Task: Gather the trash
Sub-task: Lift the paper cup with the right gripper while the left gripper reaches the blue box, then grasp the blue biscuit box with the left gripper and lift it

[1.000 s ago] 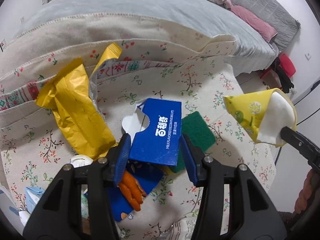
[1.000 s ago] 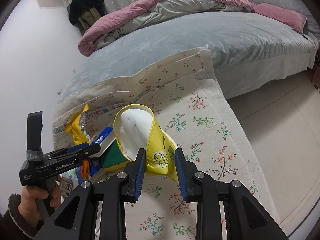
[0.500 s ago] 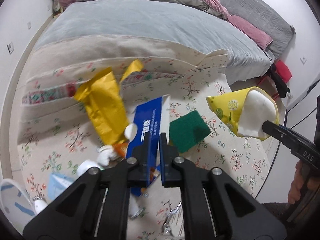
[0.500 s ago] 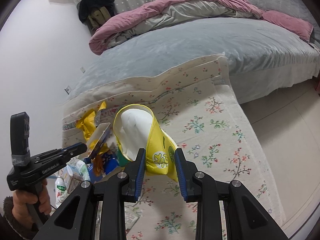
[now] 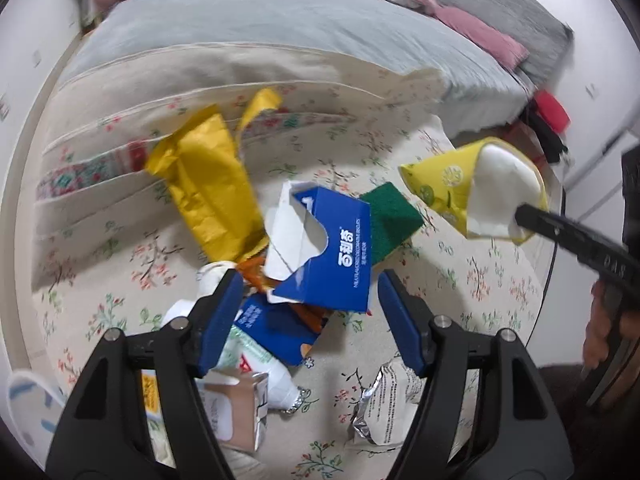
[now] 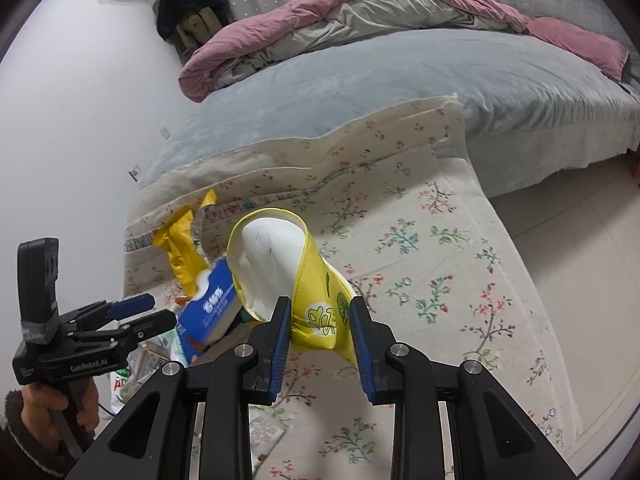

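Note:
My right gripper point(image 6: 318, 334) is shut on a yellow trash bag point(image 6: 312, 300) with a white lining, holding its mouth open; the bag also shows at the right of the left wrist view point(image 5: 476, 188). My left gripper point(image 5: 308, 312) is open above a floral cloth. A blue cardboard box point(image 5: 332, 256) hangs tilted between and just beyond its fingers, loose; it shows blurred in the right wrist view point(image 6: 210, 304). Under it lie a yellow wrapper point(image 5: 212, 184), a green scrub pad point(image 5: 390, 216) and another blue packet point(image 5: 276, 324).
A white bottle point(image 5: 256, 364), a brown carton point(image 5: 236, 412) and a silver foil wrapper point(image 5: 384, 408) lie near the left gripper. The floral cloth point(image 6: 440, 280) covers the floor beside a bed with a grey sheet point(image 6: 360, 88) and a pink quilt point(image 6: 360, 0). Bare floor is at the right.
My left gripper was shut on the blue box half a second ago; now it is open and the box is loose and tilted, blurred with motion. The right gripper keeps holding the bag.

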### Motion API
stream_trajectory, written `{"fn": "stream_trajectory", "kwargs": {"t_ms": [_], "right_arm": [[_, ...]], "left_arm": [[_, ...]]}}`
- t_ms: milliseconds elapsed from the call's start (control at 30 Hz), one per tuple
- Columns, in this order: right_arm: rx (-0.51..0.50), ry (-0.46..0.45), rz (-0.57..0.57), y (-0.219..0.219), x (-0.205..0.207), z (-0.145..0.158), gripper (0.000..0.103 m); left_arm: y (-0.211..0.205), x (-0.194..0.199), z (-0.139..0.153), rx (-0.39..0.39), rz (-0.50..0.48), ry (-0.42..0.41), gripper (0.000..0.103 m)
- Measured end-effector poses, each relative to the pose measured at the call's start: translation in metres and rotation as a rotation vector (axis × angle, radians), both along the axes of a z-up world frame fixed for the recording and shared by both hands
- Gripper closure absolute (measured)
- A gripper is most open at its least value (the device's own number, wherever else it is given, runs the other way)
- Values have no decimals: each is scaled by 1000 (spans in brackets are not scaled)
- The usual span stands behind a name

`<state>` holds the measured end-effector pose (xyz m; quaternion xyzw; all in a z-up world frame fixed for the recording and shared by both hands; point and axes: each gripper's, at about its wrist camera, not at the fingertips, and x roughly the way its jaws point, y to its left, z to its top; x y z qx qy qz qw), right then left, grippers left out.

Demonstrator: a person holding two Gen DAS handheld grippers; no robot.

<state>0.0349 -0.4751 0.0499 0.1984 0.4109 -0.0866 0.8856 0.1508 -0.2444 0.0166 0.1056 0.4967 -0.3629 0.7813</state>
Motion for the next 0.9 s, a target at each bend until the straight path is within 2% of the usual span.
{"fn": "stream_trajectory", "kwargs": {"t_ms": [333, 533, 633, 700, 800, 900], "right_arm": [[5, 25, -33, -23, -9, -11, 73], [8, 29, -42, -28, -11, -12, 73], [7, 33, -40, -28, -11, -13, 73], [5, 35, -38, -28, -11, -13, 73], [2, 33, -35, -28, -11, -12, 73], [-1, 27, -30, -25, -11, -10, 73]], "left_arm": [[-36, -12, -8, 80, -136, -97, 33], [-55, -10, -16, 125, -150, -90, 35], [-58, -6, -23, 144, -140, -66, 59], [-58, -6, -26, 150, -137, -57, 85], [-56, -10, -22, 126, -139, -57, 95], [-55, -15, -18, 126, -149, -64, 96]]}}
